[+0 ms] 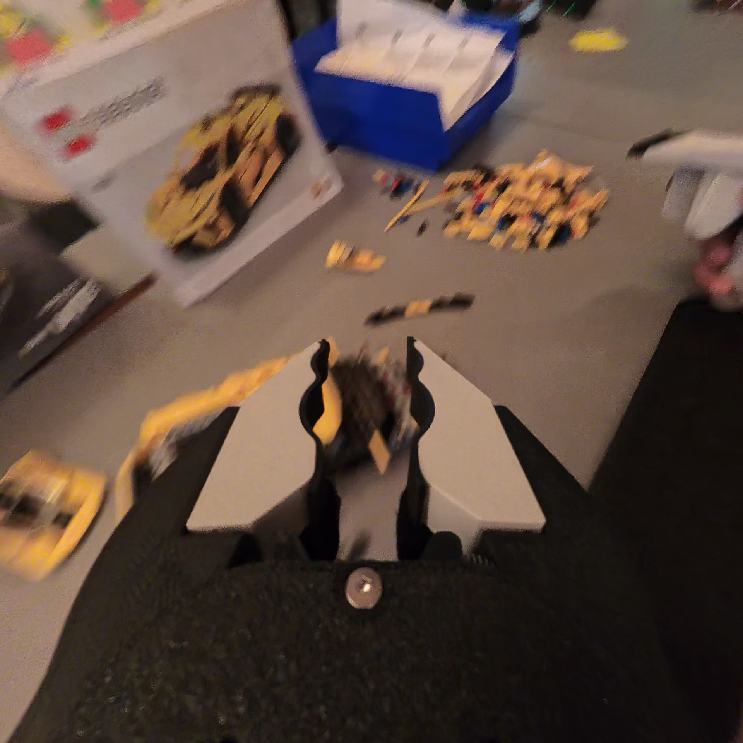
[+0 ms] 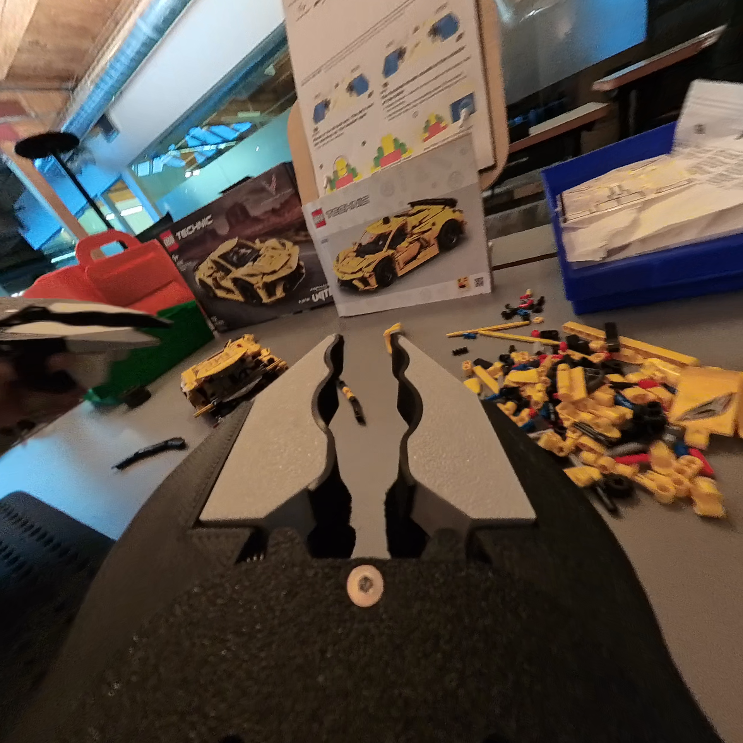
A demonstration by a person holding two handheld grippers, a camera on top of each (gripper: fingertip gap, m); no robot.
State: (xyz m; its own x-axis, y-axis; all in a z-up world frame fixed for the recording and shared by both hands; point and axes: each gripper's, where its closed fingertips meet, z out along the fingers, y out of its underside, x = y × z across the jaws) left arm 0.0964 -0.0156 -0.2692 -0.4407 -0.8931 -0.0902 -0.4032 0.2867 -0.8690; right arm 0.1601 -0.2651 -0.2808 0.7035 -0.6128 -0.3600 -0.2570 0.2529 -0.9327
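Observation:
My left gripper (image 1: 364, 345) is open and hovers over a partly built yellow and black car model (image 1: 362, 402), which shows blurred between and below its fingers. The right wrist view shows that model (image 2: 233, 374) resting on the grey table, with the left gripper (image 2: 80, 325) above and to its left, apart from it. My right gripper (image 2: 368, 341) is open and empty, low over the table. A short black and yellow rod (image 2: 354, 402) lies between its fingers. A small yellow piece (image 2: 392, 331) sits by its right fingertip.
A pile of loose yellow, black, red and blue pieces (image 2: 603, 410) lies to the right. Behind it is a blue bin (image 2: 643, 273) holding papers. Two car-picture boxes (image 2: 402, 249) (image 2: 249, 261), a red case (image 2: 132, 269) and a green plate (image 2: 161, 345) stand behind. Tip to tip, the grippers are about 25 cm apart.

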